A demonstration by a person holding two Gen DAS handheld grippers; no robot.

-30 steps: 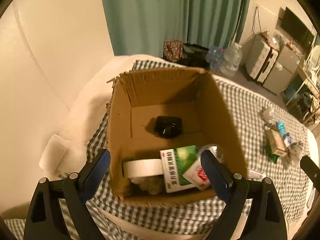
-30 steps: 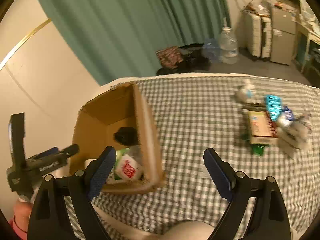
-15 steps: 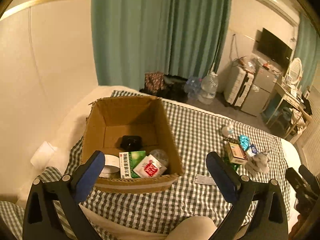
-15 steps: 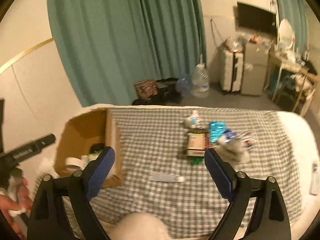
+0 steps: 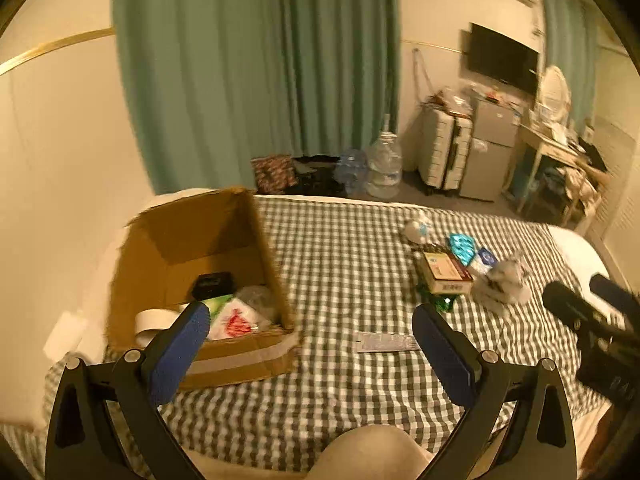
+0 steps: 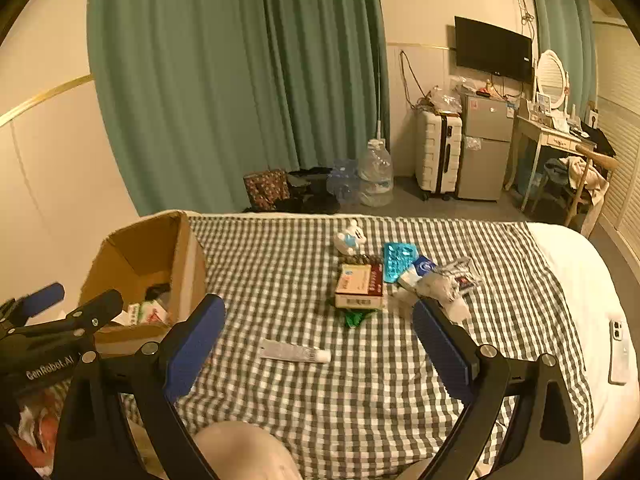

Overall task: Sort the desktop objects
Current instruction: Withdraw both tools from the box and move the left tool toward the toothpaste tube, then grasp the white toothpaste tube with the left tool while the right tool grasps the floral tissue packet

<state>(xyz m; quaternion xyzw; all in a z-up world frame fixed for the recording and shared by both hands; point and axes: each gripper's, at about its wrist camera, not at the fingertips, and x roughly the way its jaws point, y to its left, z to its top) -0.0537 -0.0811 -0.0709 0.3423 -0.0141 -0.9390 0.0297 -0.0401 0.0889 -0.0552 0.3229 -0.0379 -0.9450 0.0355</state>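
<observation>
Only from the right wrist: white phone [image 6: 618, 350] on bed edge; both claws wide apart, empty.

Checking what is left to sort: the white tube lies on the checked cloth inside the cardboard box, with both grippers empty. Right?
Not quite. The white tube lies on the checked cloth outside the cardboard box, to its right, as the right wrist view shows. Both grippers, left and right, are empty.

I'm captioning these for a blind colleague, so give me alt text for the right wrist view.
An open, empty hand-held gripper points over a checked cloth, where a white tube lies nearest and a pile of small boxes and packets sits beyond. A cardboard box holding sorted items stands to the left, in front of green curtains.
</observation>
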